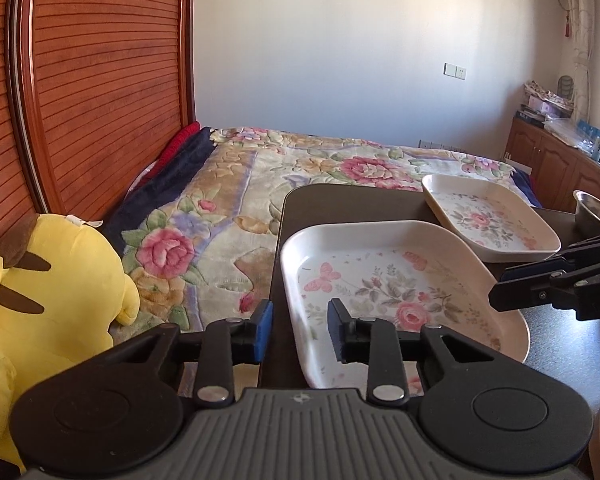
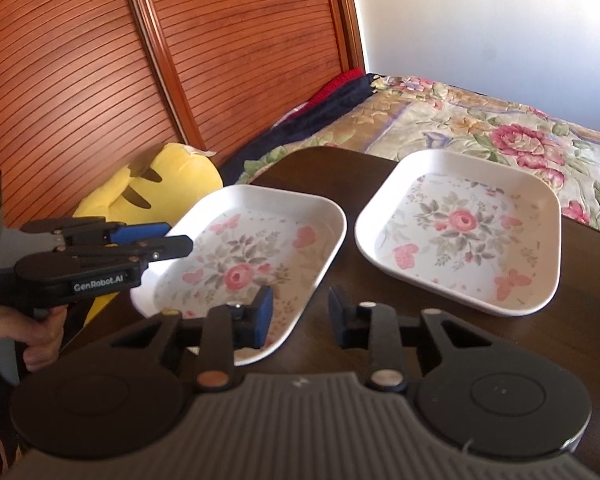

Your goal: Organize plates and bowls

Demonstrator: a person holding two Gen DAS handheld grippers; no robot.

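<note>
Two square floral plates on dark table (image 2: 500,340) beside bed. Near plate (image 2: 256,248) and far plate (image 2: 460,228) just apart, both empty. Left gripper (image 1: 300,330) straddles near plate's left rim, jaws parted, not pressing. Right gripper (image 2: 300,320) straddles its opposite rim, likewise unclamped. Metal bowl (image 1: 594,212) at table's right edge, contents unseen.

The left tool (image 1: 298,330) straddles the near floral plate's (image 1: 384,280) left rim.

Plates (image 2: 256,248): you see glossy white, smooth, floral print.
Table (image 2: 500,344): dark wood, slight sheen.
Bowl (image 1: 592,212): shiny metal.
Blanket (image 1: 228,216): plush cloth.
Toy (image 1: 60,280): soft yellow fabric.
Wardrobe doors (image 2: 80,80): ribbed polished wood.
</note>
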